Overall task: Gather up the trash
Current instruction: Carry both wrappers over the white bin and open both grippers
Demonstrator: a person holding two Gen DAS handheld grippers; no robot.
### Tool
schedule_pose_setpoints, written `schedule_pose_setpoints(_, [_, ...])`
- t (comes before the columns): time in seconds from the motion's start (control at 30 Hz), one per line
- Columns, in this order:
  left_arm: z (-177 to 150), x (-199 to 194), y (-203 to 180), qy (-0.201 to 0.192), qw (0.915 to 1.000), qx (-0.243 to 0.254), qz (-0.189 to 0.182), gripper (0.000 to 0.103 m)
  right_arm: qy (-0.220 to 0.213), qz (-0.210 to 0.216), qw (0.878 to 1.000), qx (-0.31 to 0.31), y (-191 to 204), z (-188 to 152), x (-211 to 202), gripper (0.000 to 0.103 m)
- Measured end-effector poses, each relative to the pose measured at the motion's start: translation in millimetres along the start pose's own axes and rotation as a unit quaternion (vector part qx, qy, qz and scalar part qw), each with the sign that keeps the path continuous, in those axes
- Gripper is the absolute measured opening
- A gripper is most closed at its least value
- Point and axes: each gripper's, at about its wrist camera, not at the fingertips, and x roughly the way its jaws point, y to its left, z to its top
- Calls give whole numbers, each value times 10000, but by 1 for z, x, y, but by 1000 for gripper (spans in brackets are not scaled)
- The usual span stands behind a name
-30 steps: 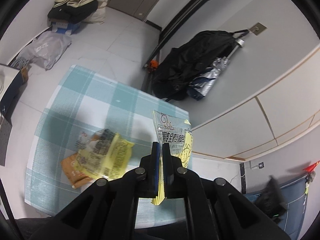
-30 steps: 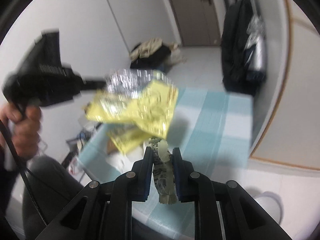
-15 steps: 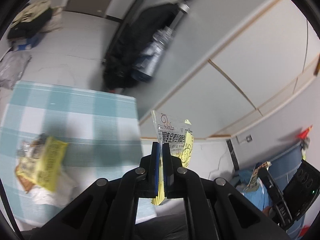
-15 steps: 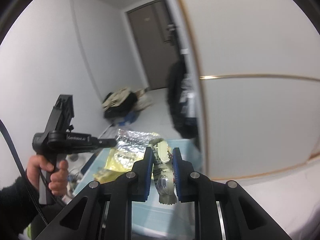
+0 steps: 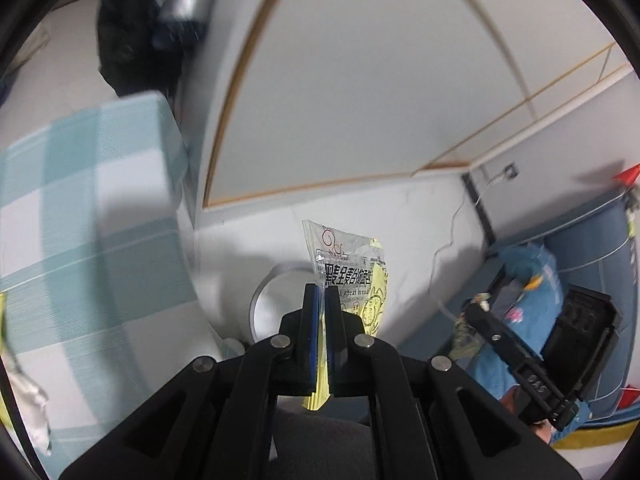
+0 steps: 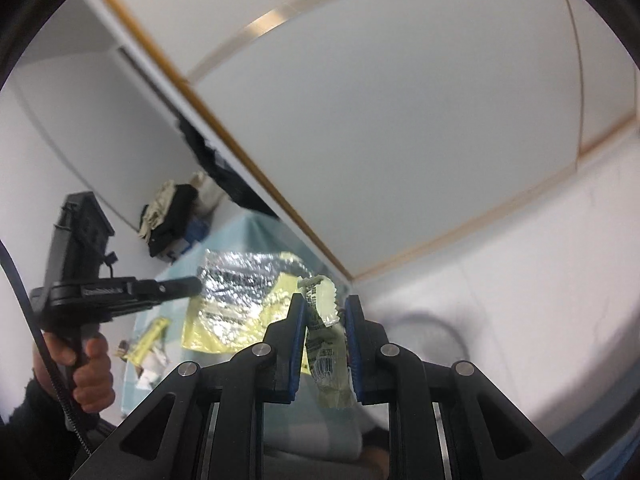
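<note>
Both views have swung off the checked tabletop [image 5: 92, 216], now at left, toward a round bin [image 5: 276, 304] at lower centre. The left gripper [image 5: 320, 300] stays clamped shut on one yellow wrapper [image 5: 352, 276]; the right gripper [image 6: 322, 320], narrowly parted, pinches one crumpled wrapper [image 6: 326, 344].

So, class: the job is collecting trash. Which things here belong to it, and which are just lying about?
Part of the job:
- yellow bread wrapper in the left hand-held gripper
- crumpled green wrapper in the right hand-held gripper
- round bin on the floor
- loose wrappers on the checked table

Lying about:
- black bag
- clothes pile
</note>
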Motion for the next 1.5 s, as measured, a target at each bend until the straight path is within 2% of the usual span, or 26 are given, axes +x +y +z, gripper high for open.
schedule_pose_setpoints(0.1, [0, 31, 3, 310, 9992, 14, 251, 0, 261, 12, 9989, 395, -36, -4, 29, 18])
schedule_pose_setpoints(0.27, [-1, 77, 3, 858, 9950, 38, 506, 0, 667, 86, 9941, 850, -68, -20, 82, 19])
schedule_pose_setpoints(0.37, [-2, 91, -2, 1029, 9918, 59, 751, 0, 891, 77, 9913, 971, -84, -31, 104, 20])
schedule_pose_setpoints(0.57, [0, 111, -8, 1264, 9880, 132, 880, 0, 1334, 62, 9852, 1075, -90, -47, 145, 21])
schedule_pose_setpoints(0.6, [1, 113, -7, 1291, 9874, 150, 904, 0, 1402, 54, 9841, 1087, -92, -49, 148, 25])
schedule_pose_setpoints(0.63, [1, 117, -7, 1341, 9868, 129, 901, 0, 1460, 32, 9832, 1095, -92, -51, 151, 35])
schedule_pose_setpoints(0.7, [2, 122, -7, 1431, 9855, 101, 905, 0, 1474, -11, 9832, 1077, -97, -51, 146, 47])
schedule_pose_setpoints(0.83, [3, 130, -6, 1511, 9834, 171, 993, 0, 1424, -92, 9850, 973, -100, -53, 138, 61])
schedule_pose_setpoints(0.97, [0, 137, -11, 1626, 9819, 152, 962, 0, 1279, -279, 9871, 921, -103, -53, 129, 66])
schedule_pose_setpoints(1.03, [0, 143, -13, 1669, 9808, 161, 993, 0, 1200, -363, 9879, 916, -105, -53, 121, 73])
schedule_pose_setpoints(1.07, [0, 145, -14, 1697, 9803, 177, 997, 0, 1153, -247, 9886, 936, -106, -52, 119, 74])
schedule_pose_setpoints(1.23, [-1, 153, -14, 1842, 9783, 144, 938, 0, 998, -298, 9900, 951, -112, -48, 104, 83])
schedule_pose_setpoints(1.5, [-10, 165, -19, 2204, 9711, 237, 880, 0, 945, -398, 9911, 845, -109, -40, 95, 89])
